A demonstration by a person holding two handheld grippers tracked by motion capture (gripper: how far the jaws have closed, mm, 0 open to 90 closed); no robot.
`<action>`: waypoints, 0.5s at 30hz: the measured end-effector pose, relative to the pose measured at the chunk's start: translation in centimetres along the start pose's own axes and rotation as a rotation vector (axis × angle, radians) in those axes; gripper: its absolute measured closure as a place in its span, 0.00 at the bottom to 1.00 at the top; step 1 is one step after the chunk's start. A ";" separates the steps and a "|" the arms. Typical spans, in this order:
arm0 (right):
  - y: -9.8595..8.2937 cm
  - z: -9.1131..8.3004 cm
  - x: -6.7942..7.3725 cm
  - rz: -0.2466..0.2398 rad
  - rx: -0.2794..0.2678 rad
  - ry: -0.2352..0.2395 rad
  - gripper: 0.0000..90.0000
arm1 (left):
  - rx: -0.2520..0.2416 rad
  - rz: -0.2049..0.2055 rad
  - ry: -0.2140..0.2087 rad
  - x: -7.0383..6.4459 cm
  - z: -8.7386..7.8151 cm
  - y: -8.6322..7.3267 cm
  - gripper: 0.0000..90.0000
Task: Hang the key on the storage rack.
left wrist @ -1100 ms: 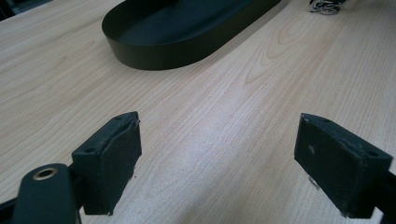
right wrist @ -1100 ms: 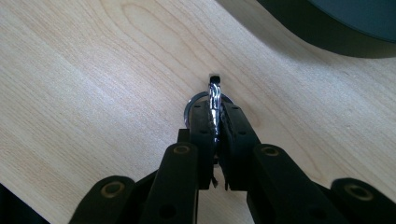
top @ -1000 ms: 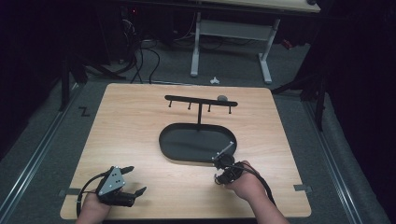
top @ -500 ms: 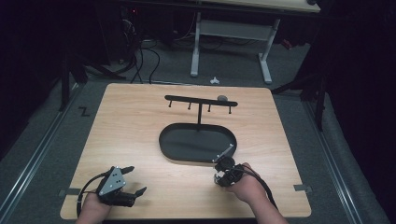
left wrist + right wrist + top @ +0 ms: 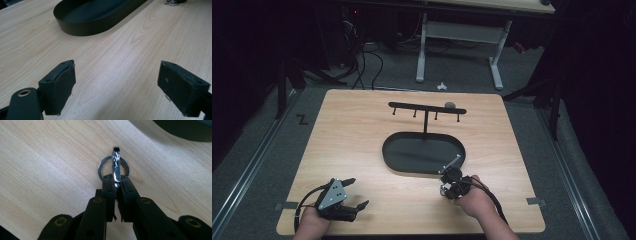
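Down at the near edge of the wooden table (image 5: pixel 362 145), the left gripper (image 5: pixel 353 194) rests low over the boards in the person's left hand (image 5: pixel 309 222), its jaws spread wide with bare wood between them and nothing in their hold; the left gripper view shows its two black pads (image 5: pixel 60 82) well apart over the grain. Across on the near right, the right gripper (image 5: pixel 445 182) sits in the person's right hand (image 5: pixel 474 202), and its jaws are pressed together on a shiny metal clip (image 5: pixel 116 166). In the right gripper view the clip pokes straight out past the pad tips, and a key ring (image 5: pixel 101 168) threaded on it hangs around the clip just ahead of the jaws, over the table; whether the ring touches the wood, I cannot tell. The clip and ring sit just beside the near right rim of the black oval tray (image 5: pixel 422 167), which lies in the middle of the table. From the tray's far edge rises a thin black post carrying a hook rack (image 5: pixel 427 107) with small pegs hanging along its bar. A small grey round object (image 5: pixel 450 105) shows at the right end of that bar, too small to identify.
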State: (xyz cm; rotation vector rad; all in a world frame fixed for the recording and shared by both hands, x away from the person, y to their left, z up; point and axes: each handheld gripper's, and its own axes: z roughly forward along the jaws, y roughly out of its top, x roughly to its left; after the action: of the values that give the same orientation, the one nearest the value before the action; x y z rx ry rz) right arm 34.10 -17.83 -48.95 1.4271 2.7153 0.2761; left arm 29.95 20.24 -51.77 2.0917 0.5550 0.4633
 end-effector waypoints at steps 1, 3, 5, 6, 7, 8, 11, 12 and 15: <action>0.0 0.0 0.0 0.000 0.000 0.000 0.94 | 0.000 0.000 0.000 0.0 0.0 0.0 0.17; -0.1 0.0 0.1 0.006 0.002 0.004 0.94 | 0.000 0.001 0.000 0.0 0.0 0.0 0.17; -0.1 0.0 0.1 -0.003 -0.002 0.006 0.94 | 0.002 0.001 -0.002 0.0 0.0 0.0 0.17; -0.1 0.0 0.1 -0.005 -0.002 0.008 0.94 | 0.001 0.001 -0.003 0.0 0.0 0.0 0.17; -0.2 0.0 0.1 0.001 -0.004 0.014 0.94 | 0.000 0.001 -0.004 0.0 0.0 0.0 0.17; -0.2 0.0 0.0 0.000 -0.006 0.015 0.94 | -0.006 0.000 -0.002 -0.1 0.0 0.0 0.17; -0.3 0.0 0.0 -0.003 -0.009 0.016 0.94 | -0.007 -0.002 -0.003 0.0 -0.1 0.0 0.17; -0.3 0.0 0.0 -0.004 -0.010 0.016 0.94 | -0.007 -0.002 -0.002 0.0 0.0 0.0 0.17; -0.3 0.0 0.1 -0.018 -0.009 0.010 0.94 | -0.009 -0.001 -0.002 -0.1 0.0 0.0 0.17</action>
State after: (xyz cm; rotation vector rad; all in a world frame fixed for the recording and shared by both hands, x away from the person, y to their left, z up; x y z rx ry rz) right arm 33.84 -17.92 -48.98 1.4019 2.7294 0.2948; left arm 29.89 20.20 -51.78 2.0833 0.5519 0.4629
